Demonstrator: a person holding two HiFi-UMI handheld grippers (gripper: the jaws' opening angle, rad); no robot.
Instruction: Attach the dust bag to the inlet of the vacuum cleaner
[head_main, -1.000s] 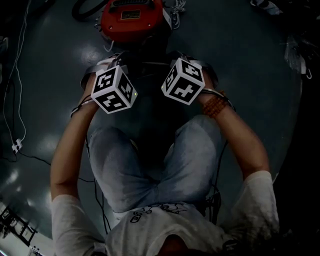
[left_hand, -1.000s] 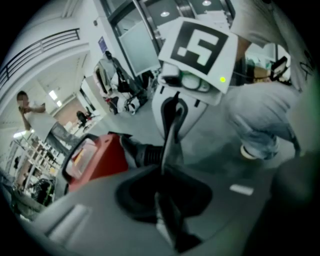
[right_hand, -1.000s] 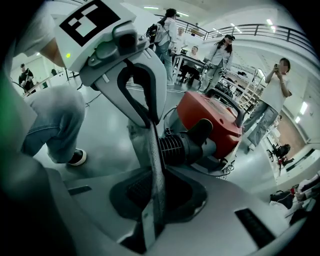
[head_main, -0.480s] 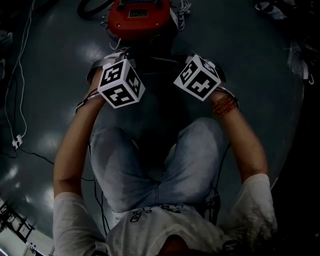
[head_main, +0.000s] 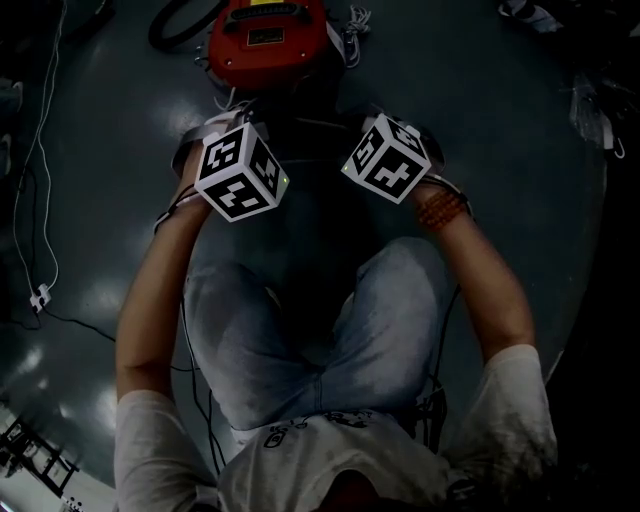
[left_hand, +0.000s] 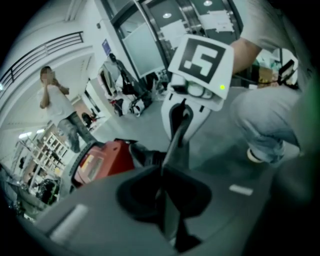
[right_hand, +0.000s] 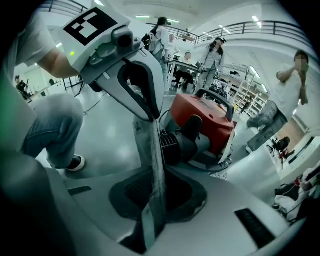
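Note:
The red vacuum cleaner (head_main: 265, 40) lies on the grey floor ahead of my knees. Its black ribbed inlet (right_hand: 175, 145) points toward me. The dust bag's grey cloth edge (right_hand: 150, 145) stretches between my two grippers just in front of the inlet. My right gripper (right_hand: 152, 200) is shut on one end of that edge. My left gripper (left_hand: 167, 200) is shut on the other end, seen as a dark strip (left_hand: 175, 150). In the head view only the marker cubes, left (head_main: 240, 170) and right (head_main: 385, 155), show clearly; the bag between them is too dark to make out.
A black hose (head_main: 180, 20) curls beside the vacuum's top left. A white cable (head_main: 40, 200) runs along the floor at the left. My jeans-clad legs (head_main: 300, 330) fill the space below the grippers. Several people stand in the background (right_hand: 212, 55).
Both grippers keep their hold on the bag edge near the inlet. The right gripper's cube has rolled slightly; the left has barely shifted.

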